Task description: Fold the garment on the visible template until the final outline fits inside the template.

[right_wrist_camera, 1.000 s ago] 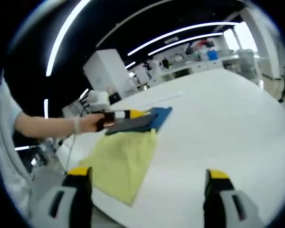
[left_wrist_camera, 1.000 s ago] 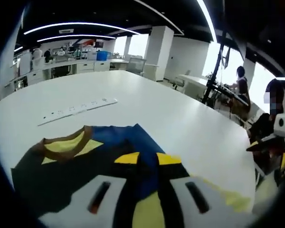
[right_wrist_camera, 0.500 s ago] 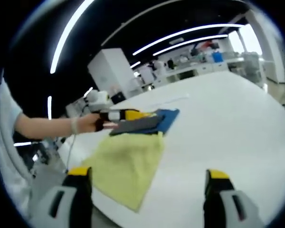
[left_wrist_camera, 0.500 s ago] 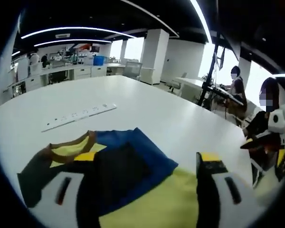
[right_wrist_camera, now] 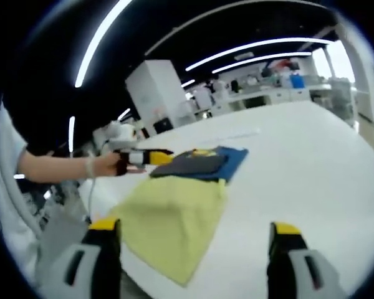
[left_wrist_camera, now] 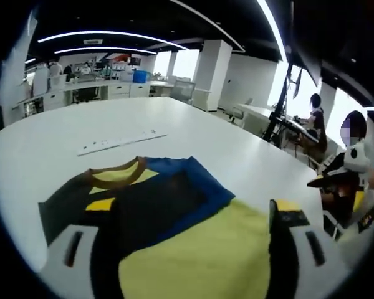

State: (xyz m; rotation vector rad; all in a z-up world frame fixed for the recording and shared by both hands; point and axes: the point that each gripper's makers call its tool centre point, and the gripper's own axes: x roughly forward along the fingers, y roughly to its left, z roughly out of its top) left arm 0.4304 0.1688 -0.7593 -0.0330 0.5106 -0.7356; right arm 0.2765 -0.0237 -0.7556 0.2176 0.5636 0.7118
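A dark garment [left_wrist_camera: 143, 202] with blue and yellow panels and a brown collar lies folded on the white table [left_wrist_camera: 62, 134]. Its near end rests on a yellow template cloth [left_wrist_camera: 212, 255]. My left gripper [left_wrist_camera: 193, 212] stands open just short of it, one jaw on either side, with nothing between them. In the right gripper view the folded garment [right_wrist_camera: 202, 163] sits at the far end of the yellow cloth [right_wrist_camera: 171, 221], and the left gripper [right_wrist_camera: 143, 157], held in a hand, hovers at its left edge. My right gripper [right_wrist_camera: 194, 227] is open over the table's near edge, well back from the cloth.
A white power strip [left_wrist_camera: 121, 142] lies on the table beyond the garment. The right gripper [left_wrist_camera: 333, 182] shows off the table's right edge, with seated people and desks behind it. Office benches stand at the back left.
My left gripper was shut on the garment's fold a second ago; it has let go, opened wide and drawn back a little. The right gripper stays open.
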